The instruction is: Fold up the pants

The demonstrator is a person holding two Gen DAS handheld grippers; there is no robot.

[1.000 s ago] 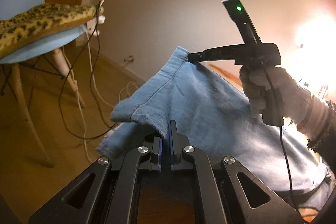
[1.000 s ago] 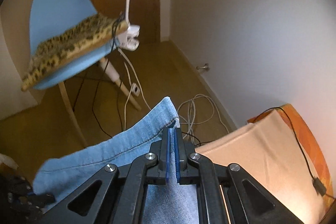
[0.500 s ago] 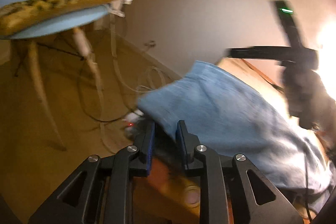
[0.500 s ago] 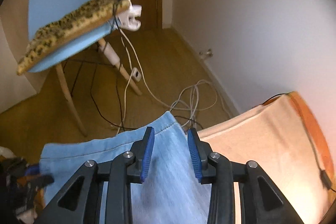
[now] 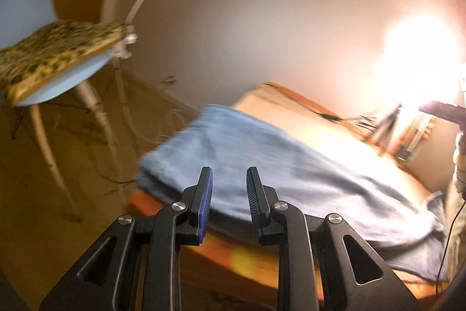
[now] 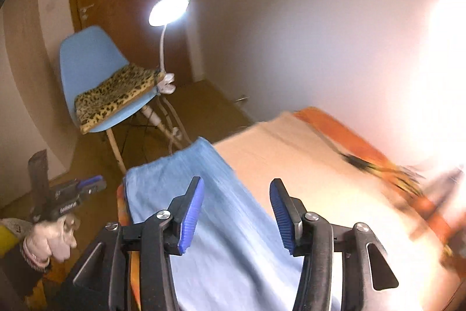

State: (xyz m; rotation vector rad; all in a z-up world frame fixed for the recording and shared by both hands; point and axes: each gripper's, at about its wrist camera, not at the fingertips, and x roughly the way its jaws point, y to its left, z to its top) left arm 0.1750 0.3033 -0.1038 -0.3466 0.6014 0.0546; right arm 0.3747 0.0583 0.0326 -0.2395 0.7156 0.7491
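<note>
The light blue denim pants (image 5: 279, 165) lie flat along the near edge of a table covered in a peach cloth (image 5: 320, 130); they also show in the right wrist view (image 6: 227, 217). My left gripper (image 5: 228, 179) is open and empty, just above the pants' near edge. My right gripper (image 6: 236, 191) is wide open and empty, above the pants. The left gripper also shows at the left of the right wrist view (image 6: 87, 185), held by a gloved hand.
A blue chair (image 6: 87, 63) with a leopard-print cushion (image 6: 116, 95) stands on the wooden floor beyond the table's end. A lit clip-on lamp (image 6: 169, 9) is fixed to the chair, with cables trailing down. An orange table edge (image 6: 343, 130) runs along the wall.
Both grippers have opened and let go of the pants. The pants dropped onto the table and both grippers pulled back from them.
</note>
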